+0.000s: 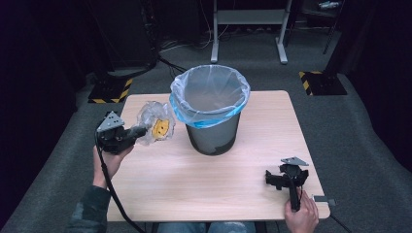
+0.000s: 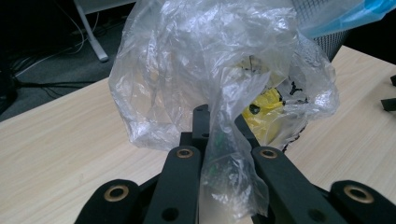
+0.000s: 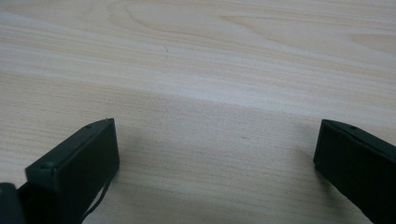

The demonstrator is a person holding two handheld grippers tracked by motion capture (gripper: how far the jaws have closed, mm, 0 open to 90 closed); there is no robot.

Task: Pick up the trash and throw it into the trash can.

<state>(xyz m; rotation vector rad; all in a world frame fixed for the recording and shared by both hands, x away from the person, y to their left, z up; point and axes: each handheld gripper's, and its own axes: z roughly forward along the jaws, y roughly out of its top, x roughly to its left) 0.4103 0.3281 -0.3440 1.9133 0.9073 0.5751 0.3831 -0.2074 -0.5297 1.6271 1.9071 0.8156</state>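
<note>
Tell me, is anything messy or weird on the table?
Nothing is spilled or broken. The one odd bit is the crumpled clear plastic wrapper with something yellow inside, pinched in the left tool and held up beside the bin rather than inside it. The right tool rests open on the table.

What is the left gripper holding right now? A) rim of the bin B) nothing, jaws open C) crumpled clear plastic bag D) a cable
C: the left gripper is shut on a crumpled clear plastic bag with something yellow inside, held beside the bin.
</note>
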